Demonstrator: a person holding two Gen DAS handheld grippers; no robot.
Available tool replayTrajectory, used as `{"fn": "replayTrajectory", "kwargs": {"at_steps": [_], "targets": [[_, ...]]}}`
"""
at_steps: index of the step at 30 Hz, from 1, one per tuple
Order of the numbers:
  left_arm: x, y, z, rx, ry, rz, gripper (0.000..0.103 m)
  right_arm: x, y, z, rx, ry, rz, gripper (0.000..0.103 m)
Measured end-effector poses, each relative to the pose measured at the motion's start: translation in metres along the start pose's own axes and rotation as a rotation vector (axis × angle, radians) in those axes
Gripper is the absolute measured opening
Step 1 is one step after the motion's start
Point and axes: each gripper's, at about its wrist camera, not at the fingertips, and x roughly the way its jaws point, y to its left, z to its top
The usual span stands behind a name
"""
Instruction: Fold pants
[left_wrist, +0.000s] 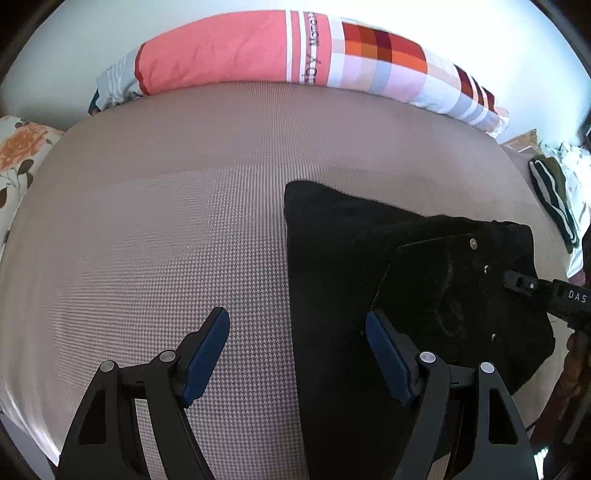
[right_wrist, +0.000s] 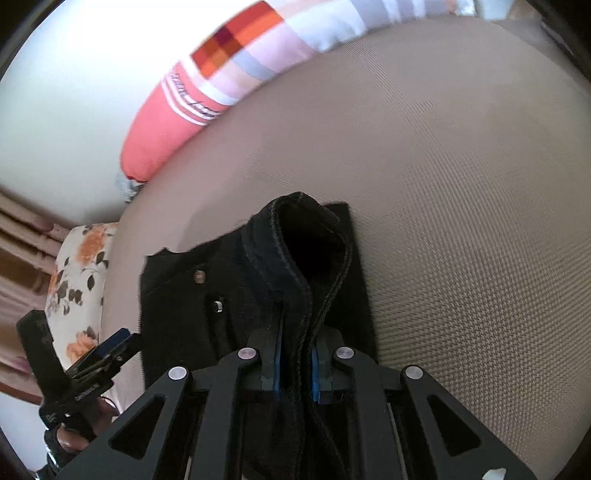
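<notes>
Right claw (right_wrist: 295, 373) is clamped on a raised hem of the black pants (left_wrist: 406, 266), which lie part-folded on the bed (left_wrist: 184, 221). Left claw (left_wrist: 297, 354) is wide open, empty, straddling the pants' left edge. Left is nearer that free edge.

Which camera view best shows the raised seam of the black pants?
The right wrist view: the black pants' raised seam is pinched by the right gripper. The left wrist view shows only flat folded fabric beside the open left gripper.
</notes>
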Motion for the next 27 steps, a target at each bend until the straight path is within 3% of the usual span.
{"fn": "replayTrajectory", "kwargs": {"at_steps": [6, 21, 27], "targets": [[0.025, 0.002, -0.005, -0.035, 0.056, -0.013, 0.077, 0.000, -0.003, -0.001, 0.000, 0.002, -0.019, 0.020], [0.013, -0.009, -0.039, -0.007, 0.108, -0.062, 0.077, -0.057, 0.009, -0.044, -0.050, 0.003, -0.093, 0.021], [0.009, -0.013, -0.048, -0.002, 0.106, -0.068, 0.077, -0.062, 0.016, -0.057, -0.069, 0.018, -0.071, 0.018]]}}
